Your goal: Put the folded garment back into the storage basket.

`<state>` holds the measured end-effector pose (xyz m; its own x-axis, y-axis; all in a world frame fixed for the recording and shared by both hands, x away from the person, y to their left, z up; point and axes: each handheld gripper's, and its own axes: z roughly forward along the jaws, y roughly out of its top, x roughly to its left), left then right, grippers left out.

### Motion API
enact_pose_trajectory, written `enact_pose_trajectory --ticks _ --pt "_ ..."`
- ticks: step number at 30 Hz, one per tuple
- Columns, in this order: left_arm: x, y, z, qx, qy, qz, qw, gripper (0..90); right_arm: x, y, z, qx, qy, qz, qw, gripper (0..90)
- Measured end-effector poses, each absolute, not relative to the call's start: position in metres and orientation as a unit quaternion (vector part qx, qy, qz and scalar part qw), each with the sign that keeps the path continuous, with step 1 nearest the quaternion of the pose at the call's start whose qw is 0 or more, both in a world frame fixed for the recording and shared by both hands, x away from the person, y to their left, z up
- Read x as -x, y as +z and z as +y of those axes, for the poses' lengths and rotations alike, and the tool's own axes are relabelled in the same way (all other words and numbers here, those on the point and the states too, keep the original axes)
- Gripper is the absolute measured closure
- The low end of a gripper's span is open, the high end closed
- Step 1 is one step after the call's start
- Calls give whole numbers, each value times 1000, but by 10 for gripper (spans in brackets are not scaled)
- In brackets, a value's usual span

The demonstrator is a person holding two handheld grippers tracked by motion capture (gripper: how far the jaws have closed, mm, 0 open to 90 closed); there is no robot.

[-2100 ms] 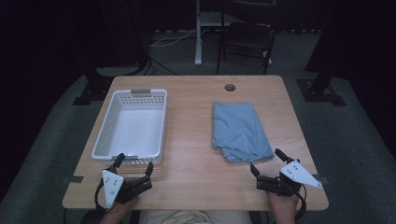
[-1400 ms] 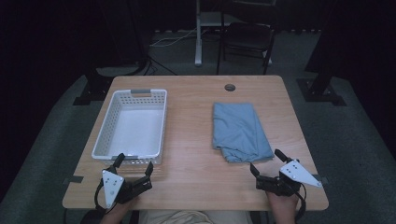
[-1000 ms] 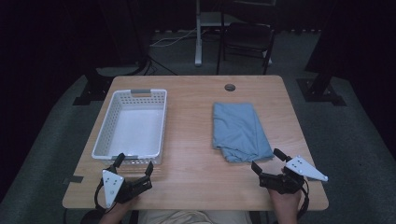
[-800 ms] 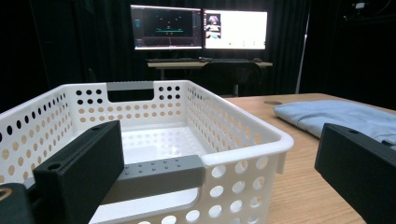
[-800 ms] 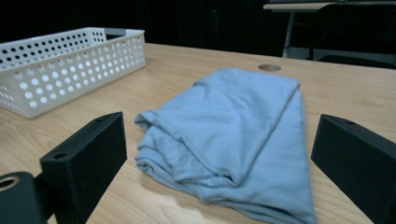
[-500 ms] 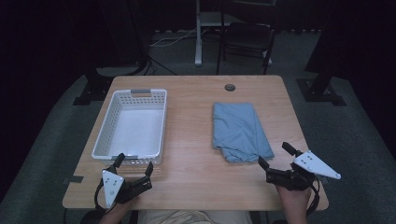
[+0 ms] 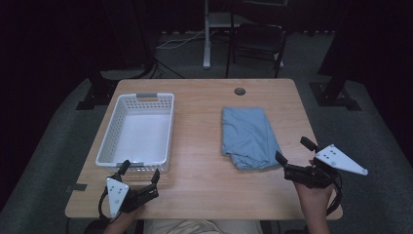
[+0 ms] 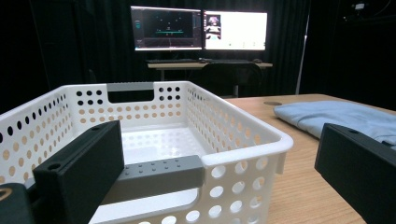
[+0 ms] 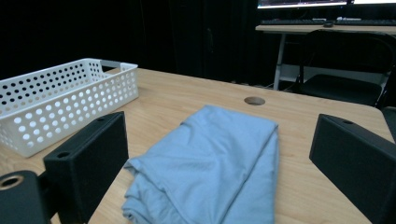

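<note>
A folded light-blue cloth (image 7: 249, 137) (image 9: 219, 172) lies on the right half of the wooden table (image 7: 204, 102), also visible from the left gripper view (image 8: 341, 117). An empty white perforated basket (image 7: 138, 131) (image 8: 154, 140) (image 9: 60, 100) stands on the left half. My right gripper (image 7: 295, 154) (image 9: 219, 186) is open, just off the cloth's near right corner, jaws pointing left toward it. At the near left edge my left gripper (image 7: 140, 170) (image 8: 219, 182) rests open, right in front of the basket's near wall.
A round cable hole (image 7: 239, 91) sits at the table's far edge. A black chair (image 7: 258, 41) and a white stand leg (image 7: 207, 34) are behind the table. Monitors (image 8: 198, 30) on a desk glow in the dark background.
My right gripper has lifted, moved right and forward, and turned so its jaws face the cloth's near corner. The left gripper, cloth and basket have stayed put.
</note>
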<state>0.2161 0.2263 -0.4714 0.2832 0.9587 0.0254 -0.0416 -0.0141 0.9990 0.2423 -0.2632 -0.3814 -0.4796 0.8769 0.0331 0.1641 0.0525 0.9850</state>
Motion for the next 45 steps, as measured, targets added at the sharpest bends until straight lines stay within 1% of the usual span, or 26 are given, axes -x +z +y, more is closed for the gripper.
enact_pose_trajectory --ticks 15,22,28,33,45 --pt "-216 -471 226 -561 437 409 571 27 -262 -352 -265 -405 551 660 312 44" --pt "-216 -471 226 -561 437 409 571 27 -282 -343 -261 -409 543 671 295 44" --pt "-216 -471 226 -561 438 409 571 27 -299 -341 -259 -422 532 679 278 44" --pt "-216 -471 226 -562 438 408 571 27 -315 -341 -256 -431 516 688 274 44" --pt "-216 -471 226 -562 437 408 571 27 -351 -356 -250 -456 487 703 246 44"
